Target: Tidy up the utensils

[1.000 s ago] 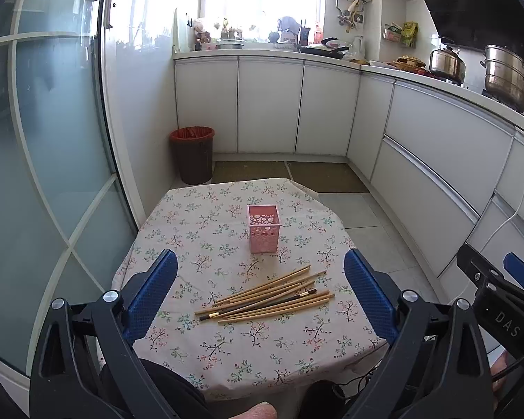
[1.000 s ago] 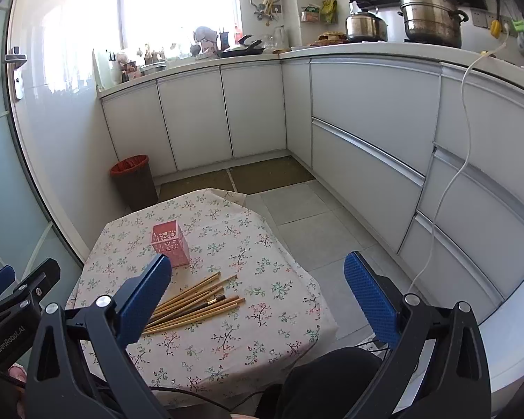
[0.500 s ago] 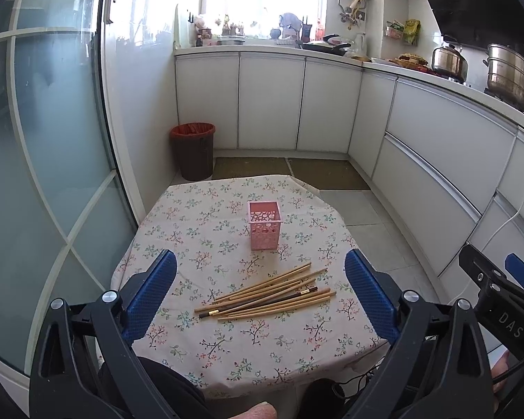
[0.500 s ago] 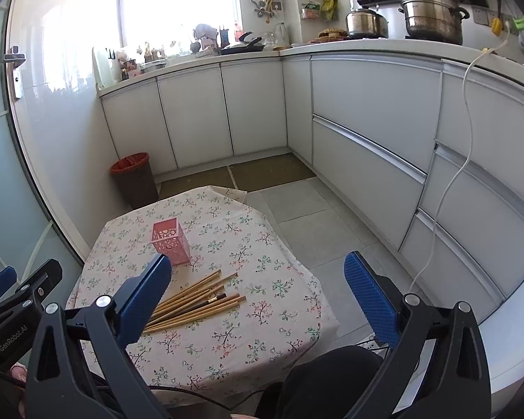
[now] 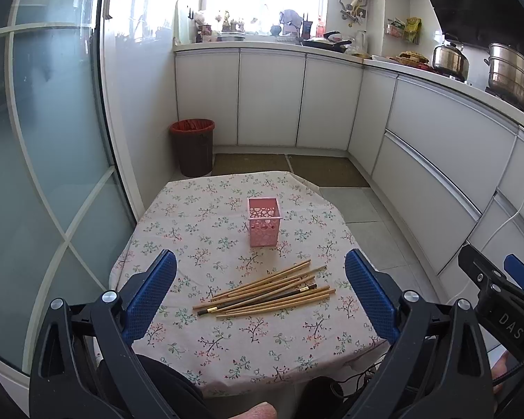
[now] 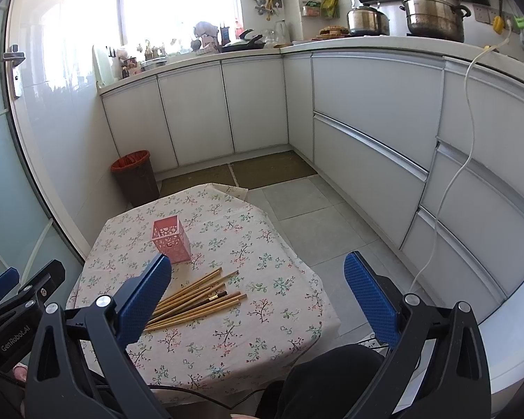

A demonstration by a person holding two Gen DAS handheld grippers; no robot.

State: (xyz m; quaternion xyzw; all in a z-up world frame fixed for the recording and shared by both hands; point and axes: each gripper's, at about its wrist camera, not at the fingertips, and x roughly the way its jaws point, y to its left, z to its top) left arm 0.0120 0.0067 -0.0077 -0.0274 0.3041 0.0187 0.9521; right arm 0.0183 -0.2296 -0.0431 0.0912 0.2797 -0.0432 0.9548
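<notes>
Several wooden chopsticks (image 5: pixel 267 293) lie in a loose pile on the flowered tablecloth (image 5: pixel 206 230), also seen in the right wrist view (image 6: pixel 195 300). A pink perforated holder (image 5: pixel 263 221) stands upright just behind them, empty as far as I can see; it also shows in the right wrist view (image 6: pixel 171 239). My left gripper (image 5: pixel 260 296) is open and empty, held above the near side of the table. My right gripper (image 6: pixel 258 296) is open and empty, above the table's right edge, right of the pile.
A brown bin with a red liner (image 5: pixel 192 146) stands on the floor behind the table. White cabinets (image 5: pixel 436 146) run along the back and right. A glass door (image 5: pixel 45 160) is on the left. Pots (image 6: pixel 433 10) sit on the counter.
Both views have shifted slightly downward and closer to the table. The chopsticks and the holder have not moved. Both grippers stay open.
</notes>
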